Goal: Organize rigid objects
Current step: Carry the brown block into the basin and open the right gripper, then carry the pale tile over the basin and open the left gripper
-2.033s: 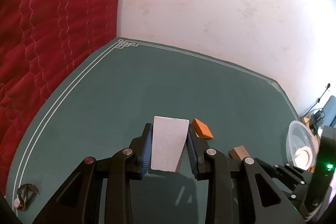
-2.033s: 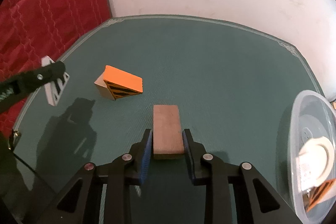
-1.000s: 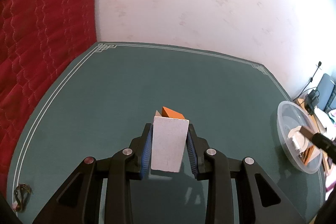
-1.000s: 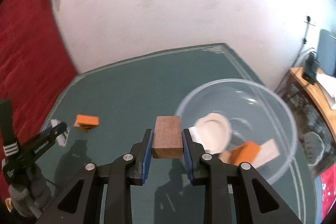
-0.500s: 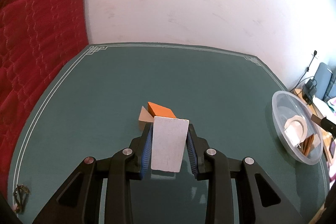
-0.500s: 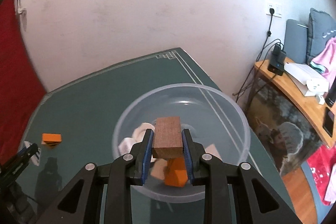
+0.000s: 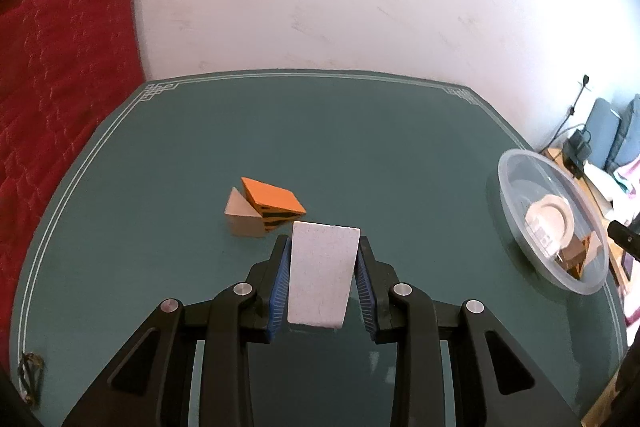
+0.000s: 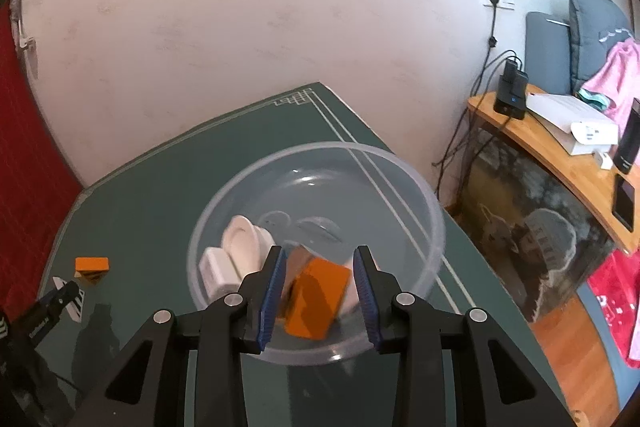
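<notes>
My left gripper (image 7: 322, 259) is shut on a white block (image 7: 322, 275) and holds it above the green table (image 7: 360, 147). An orange striped wedge block (image 7: 272, 205) lies just ahead of it. My right gripper (image 8: 320, 279) is open and empty over the clear plastic bowl (image 8: 400, 187). The brown wooden block (image 8: 294, 263) lies in the bowl beside an orange block (image 8: 316, 293) and white pieces (image 8: 240, 243). The bowl also shows at the right in the left wrist view (image 7: 516, 179).
The orange wedge (image 8: 92, 267) and my left gripper holding the white block (image 8: 68, 297) show at the left of the right wrist view. A wooden side table (image 8: 560, 147) with devices stands right of the table. A red quilt (image 7: 48, 67) lies left.
My right gripper carried the brown block over the bowl, opened and let it drop in. My left gripper pulled back from the orange wedge, still holding the white block.
</notes>
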`<state>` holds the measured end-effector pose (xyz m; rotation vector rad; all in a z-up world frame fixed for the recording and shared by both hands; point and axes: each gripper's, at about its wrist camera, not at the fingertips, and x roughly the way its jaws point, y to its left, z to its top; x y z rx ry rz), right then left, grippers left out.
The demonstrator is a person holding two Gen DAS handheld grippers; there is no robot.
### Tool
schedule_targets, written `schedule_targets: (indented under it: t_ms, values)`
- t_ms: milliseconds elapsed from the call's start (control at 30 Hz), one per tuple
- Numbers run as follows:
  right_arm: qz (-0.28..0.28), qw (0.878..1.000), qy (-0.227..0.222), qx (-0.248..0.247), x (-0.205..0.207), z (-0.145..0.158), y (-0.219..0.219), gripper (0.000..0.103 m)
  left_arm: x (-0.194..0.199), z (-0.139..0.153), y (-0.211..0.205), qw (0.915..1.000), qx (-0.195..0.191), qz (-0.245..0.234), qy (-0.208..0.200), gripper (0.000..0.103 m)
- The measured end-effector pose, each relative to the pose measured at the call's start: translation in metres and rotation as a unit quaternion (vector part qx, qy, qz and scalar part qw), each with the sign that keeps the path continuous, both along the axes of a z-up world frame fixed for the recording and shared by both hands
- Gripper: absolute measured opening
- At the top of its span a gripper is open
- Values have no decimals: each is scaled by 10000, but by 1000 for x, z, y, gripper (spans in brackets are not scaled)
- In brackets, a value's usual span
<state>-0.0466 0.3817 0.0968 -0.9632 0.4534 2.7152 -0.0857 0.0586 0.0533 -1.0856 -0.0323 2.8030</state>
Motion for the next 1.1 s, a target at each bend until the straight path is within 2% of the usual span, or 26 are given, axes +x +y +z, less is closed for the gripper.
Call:
schedule_targets:
  t_ms: [167, 233, 300, 333, 533, 700, 1100]
  values:
    - [-179, 9998, 77, 10, 13, -4, 9, 38, 5, 6, 17, 9998, -52, -195, 4, 32]
    - [-269, 9995, 143, 56, 15, -4, 11, 43, 6, 8, 26, 9995, -66, -303, 6, 32]
    - [-350, 9991, 229, 75, 18, -5, 14, 55, 8, 10, 38, 9991, -94, -425, 3, 32]
    - [-398, 9988, 275, 101, 19, -5, 14, 55, 9, 11, 43, 9988, -101, -482, -5, 32]
    - [-580, 9971, 427, 262, 20, -9, 17, 56, 14, 15, 82, 9955, -154, -934, -36, 32]
    - [-712, 9964, 442, 96, 21, -13, 27, 56, 14, 21, 118, 9922, -215, -1231, 7, 32]
    - [-774, 9958, 489, -81, 25, -19, 33, 56, 2, 30, 172, 9851, -90, -1719, -44, 32]
